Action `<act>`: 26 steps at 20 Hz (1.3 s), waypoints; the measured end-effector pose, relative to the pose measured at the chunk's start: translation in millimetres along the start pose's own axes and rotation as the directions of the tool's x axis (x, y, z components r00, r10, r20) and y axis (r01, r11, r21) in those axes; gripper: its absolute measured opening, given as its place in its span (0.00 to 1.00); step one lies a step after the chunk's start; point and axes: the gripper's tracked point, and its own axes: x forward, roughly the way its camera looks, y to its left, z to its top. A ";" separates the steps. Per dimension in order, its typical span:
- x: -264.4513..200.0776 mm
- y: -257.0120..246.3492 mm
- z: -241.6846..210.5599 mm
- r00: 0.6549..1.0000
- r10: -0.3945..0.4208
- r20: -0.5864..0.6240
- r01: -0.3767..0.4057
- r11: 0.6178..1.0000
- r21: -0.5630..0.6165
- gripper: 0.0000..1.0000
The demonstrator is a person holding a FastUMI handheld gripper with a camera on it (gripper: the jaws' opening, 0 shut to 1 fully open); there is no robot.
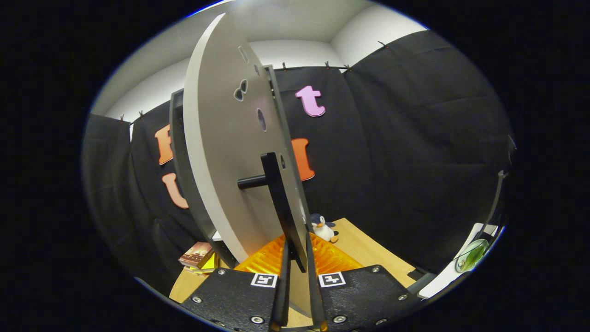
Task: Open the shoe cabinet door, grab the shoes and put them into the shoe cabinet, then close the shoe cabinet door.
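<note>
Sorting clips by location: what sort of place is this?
Likely a staged recording booth: black cloth walls, a wooden table with a toy penguin, and a cabinet door whose handle the tongs grip.

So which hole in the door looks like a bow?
The paired hole above the single dark oval; the claw grips the handle lower down.

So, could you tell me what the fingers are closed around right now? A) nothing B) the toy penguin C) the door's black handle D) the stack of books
C: the fingers sit on either side of the black handle on the grey door, pressed against it; the penguin stands beyond.
</note>
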 end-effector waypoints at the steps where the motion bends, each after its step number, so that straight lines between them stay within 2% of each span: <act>1: 0.8 -2.3 0.5 1.000 -0.011 0.002 0.011 1.000 0.013 0.14; 6: -5.0 -12.2 -0.9 1.000 0.004 -0.019 -0.004 0.999 -0.033 0.13; 11: -17.0 -28.8 12.6 0.993 -0.114 0.027 0.113 0.993 0.026 0.17; 13: -21.9 -36.1 24.9 0.985 -0.148 0.085 0.148 0.989 0.008 0.18; 16: -26.2 -18.8 33.3 0.984 -0.101 0.145 0.105 0.994 -0.022 0.25; 18: -26.9 -11.2 23.8 0.988 -0.072 0.133 0.083 0.993 -0.080 0.31; 21: -28.6 -4.2 0.1 0.997 -0.046 0.059 0.054 0.988 -0.143 0.46; 24: -23.3 17.5 -33.7 0.998 0.014 -0.054 -0.021 0.991 -0.131 0.58; 26: -18.3 26.5 -63.1 0.989 0.026 -0.147 -0.046 0.990 -0.133 0.69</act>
